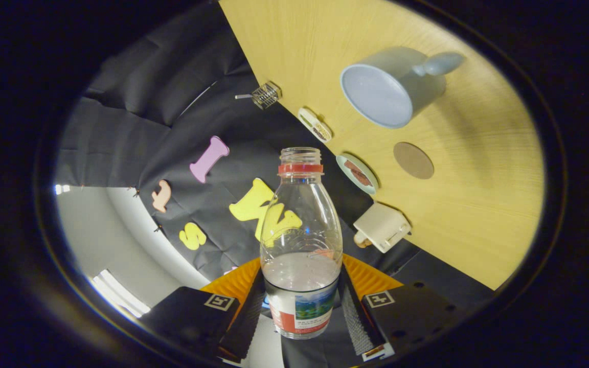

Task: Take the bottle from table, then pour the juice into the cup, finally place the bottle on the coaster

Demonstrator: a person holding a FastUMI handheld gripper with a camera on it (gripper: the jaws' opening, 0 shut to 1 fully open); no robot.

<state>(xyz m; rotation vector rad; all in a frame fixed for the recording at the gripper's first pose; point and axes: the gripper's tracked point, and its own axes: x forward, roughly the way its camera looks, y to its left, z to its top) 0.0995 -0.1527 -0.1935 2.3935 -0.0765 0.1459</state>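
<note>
Gripper view, bottle held aloft and the whole scene rolled to one side. The gripper (300,306) has its jaws clamped on the lower, labelled part of a clear plastic bottle (300,245), one on each flank, so the bottle stands between them with its neck pointing ahead. The cap is off; the open mouth sits above a red collar ring, and a pale liquid fills roughly the lower body, its surface level across the bottle. Beyond the neck and to one side lies the wooden counter (478,214), which appears steeply tilted here, a sign that the gripper is rolled rather than the counter. On it stands a pale blue cup (384,92) with a handle, its open interior facing the camera and looking empty. Nearer the bottle is a round brown coaster (413,160), apart from the cup. Along the counter's edge sit a small wire basket (266,95), two small round dishes and a cream boxlike object (382,226). Judged from this, the pour is the step in hand and not yet begun. To do it well, the mouth should be brought over the cup's opening before tipping further, the roll added slowly so the stream starts thin, and the grip kept firm on the slippery label.
</note>
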